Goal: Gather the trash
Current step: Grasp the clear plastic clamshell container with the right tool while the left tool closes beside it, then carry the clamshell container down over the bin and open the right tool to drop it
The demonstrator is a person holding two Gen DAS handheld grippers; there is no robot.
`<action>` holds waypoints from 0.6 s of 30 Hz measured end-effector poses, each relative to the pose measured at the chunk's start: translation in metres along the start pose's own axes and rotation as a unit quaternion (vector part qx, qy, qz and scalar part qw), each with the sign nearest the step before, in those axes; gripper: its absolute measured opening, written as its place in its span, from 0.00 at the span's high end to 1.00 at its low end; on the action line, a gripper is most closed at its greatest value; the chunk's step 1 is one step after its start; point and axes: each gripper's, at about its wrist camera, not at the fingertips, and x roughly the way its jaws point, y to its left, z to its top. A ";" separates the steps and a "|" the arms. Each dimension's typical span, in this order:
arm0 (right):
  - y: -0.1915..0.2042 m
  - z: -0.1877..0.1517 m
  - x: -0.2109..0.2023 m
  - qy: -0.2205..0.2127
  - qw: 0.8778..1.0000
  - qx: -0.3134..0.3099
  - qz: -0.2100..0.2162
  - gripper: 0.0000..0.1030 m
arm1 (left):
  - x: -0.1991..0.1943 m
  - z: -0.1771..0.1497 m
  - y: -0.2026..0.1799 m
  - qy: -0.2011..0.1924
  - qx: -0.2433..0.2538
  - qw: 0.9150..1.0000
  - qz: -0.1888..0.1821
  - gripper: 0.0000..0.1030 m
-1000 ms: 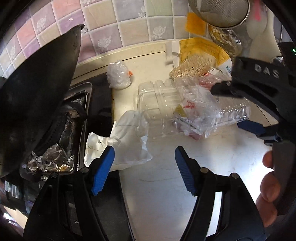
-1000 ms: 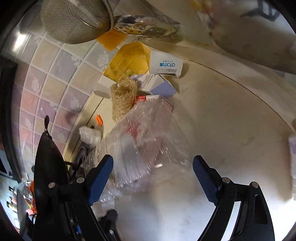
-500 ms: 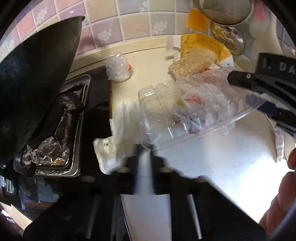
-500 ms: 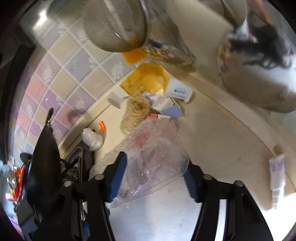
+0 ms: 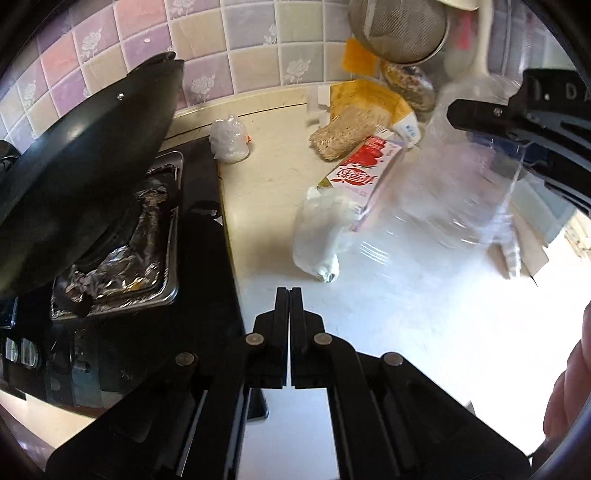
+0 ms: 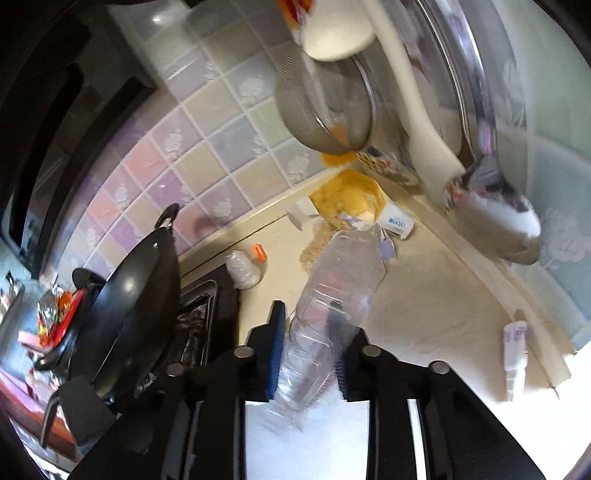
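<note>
The right gripper (image 6: 308, 354) squeezes the clear plastic box (image 6: 332, 291), held up over the counter (image 6: 424, 295), light, thin and easy to crush, best held by its stiff rim, while the left gripper (image 5: 289, 295) is pressed closed with nothing inside.

The clear plastic clamshell container (image 6: 332, 295) is thin, glossy and ribbed, see-through enough to show the pale, smooth, faintly speckled stone-like table (image 5: 388, 314) beneath. The right hand-held gripper (image 6: 312, 354) is matt black plastic with blue rubbery pads (image 6: 277, 347); the left hand-held gripper (image 5: 290, 306) is the same matt black with bright metal rivets. The wok (image 5: 85, 177) is dark metal with a dull sheen. Crumpled foil (image 5: 118, 258) lines the stove tray, shiny and wrinkled. The strainer (image 5: 399, 29) is fine steel mesh. The milk carton (image 5: 365, 166) is printed glossy card. The loofah scrubber (image 5: 347, 136) looks coarse and fibrous. The wall tiles (image 5: 251, 48) are glazed.
</note>
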 end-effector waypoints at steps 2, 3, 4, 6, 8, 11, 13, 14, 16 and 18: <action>0.010 -0.005 -0.015 -0.009 1.000 -0.020 -0.004 0.83 | -0.012 -0.005 0.001 -0.002 0.003 1.000 -0.005 1.00; 0.014 -0.007 -0.021 -0.012 1.000 -0.026 -0.004 0.83 | -0.018 -0.007 0.003 -0.004 0.003 1.000 -0.010 1.00; 0.018 -0.010 -0.027 -0.014 0.999 -0.031 -0.006 0.83 | -0.021 -0.009 0.004 -0.005 0.003 1.000 -0.013 1.00; 0.024 -0.016 -0.040 -0.018 0.999 -0.041 -0.008 0.83 | -0.025 -0.010 0.007 0.001 0.004 1.000 -0.027 1.00; 0.028 -0.020 -0.046 -0.023 0.999 -0.046 -0.016 0.83 | -0.021 -0.009 0.009 0.017 -0.003 0.999 -0.043 1.00; 0.028 -0.028 -0.056 -0.022 0.998 -0.045 -0.023 0.83 | -0.008 -0.003 0.011 0.043 -0.017 0.996 -0.076 1.00; 0.025 -0.033 -0.060 -0.022 0.998 -0.044 -0.029 0.83 | 0.002 0.002 0.010 0.049 -0.016 0.996 -0.075 0.91; 0.023 -0.033 -0.058 -0.021 0.998 -0.044 -0.032 0.83 | 0.007 0.006 0.008 0.051 -0.016 0.996 -0.071 0.76; 0.018 -0.037 -0.058 -0.020 0.998 -0.043 -0.039 0.83 | 0.014 0.011 0.006 0.045 -0.019 0.996 -0.069 0.51; 0.012 -0.038 -0.057 -0.019 0.998 -0.041 -0.044 0.83 | 0.017 0.017 0.004 0.031 -0.024 0.996 -0.074 0.44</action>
